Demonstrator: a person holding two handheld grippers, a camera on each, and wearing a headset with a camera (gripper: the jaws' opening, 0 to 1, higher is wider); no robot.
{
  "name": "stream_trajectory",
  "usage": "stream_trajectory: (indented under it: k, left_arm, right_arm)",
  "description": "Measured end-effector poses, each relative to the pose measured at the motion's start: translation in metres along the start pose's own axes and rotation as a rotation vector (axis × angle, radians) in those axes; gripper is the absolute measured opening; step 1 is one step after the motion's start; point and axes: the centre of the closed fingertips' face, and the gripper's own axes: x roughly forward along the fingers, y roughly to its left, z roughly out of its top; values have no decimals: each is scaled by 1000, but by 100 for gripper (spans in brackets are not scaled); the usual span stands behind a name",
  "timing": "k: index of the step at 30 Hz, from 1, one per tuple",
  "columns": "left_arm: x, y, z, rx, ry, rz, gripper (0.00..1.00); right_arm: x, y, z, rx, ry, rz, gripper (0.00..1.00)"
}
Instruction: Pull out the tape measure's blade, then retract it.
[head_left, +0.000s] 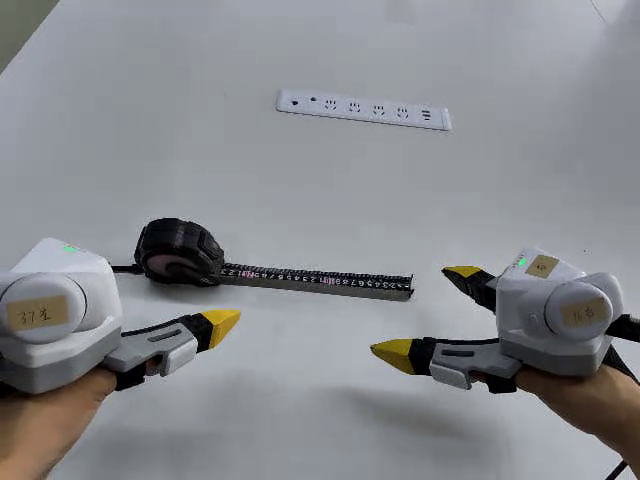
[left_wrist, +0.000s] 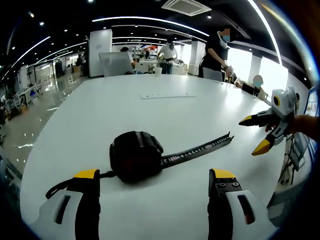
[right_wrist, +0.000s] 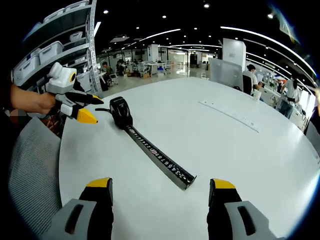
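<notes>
You have one tape measure (head_left: 178, 252) in front of you, with one blade (head_left: 318, 281). There is one power strip (head_left: 363, 109) and one table (head_left: 300, 190). You hold two grippers, the left gripper (right_wrist: 91, 110) and the right gripper (head_left: 425, 311), in two hands, your left hand (head_left: 40, 425) and right hand (head_left: 585, 395). Each gripper has two yellow-tipped jaws, four tips in all.

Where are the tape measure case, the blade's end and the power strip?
tape measure case (head_left: 178, 252), head view, middle of the black housing.
blade's end (right_wrist: 186, 180), right gripper view, the hook end.
power strip (head_left: 363, 109), head view, its middle sockets.
</notes>
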Motion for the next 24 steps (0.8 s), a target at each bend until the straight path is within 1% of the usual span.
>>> stream_trajectory:
  k: [6,11,16,21,24]
  left_arm:
    - [8,6,3,0,13,26,82]
    - [13,11,4,-20,23,42,79]
    - [18,14,6,-54,26,60,75]
    - [23,16,9,-78,30,76,73]
    - [26,19,10,-87,35,88,72]
  right_arm:
    - [4,-5,-1,-38,15,28,69]
    - [8,-10,-2,-84,41,56,62]
    - [11,-13,-4,-124,69,88,55]
    - [17,-16,-8,-156,93,113,52]
    - [20,-18,-9,-190,112,130,50]
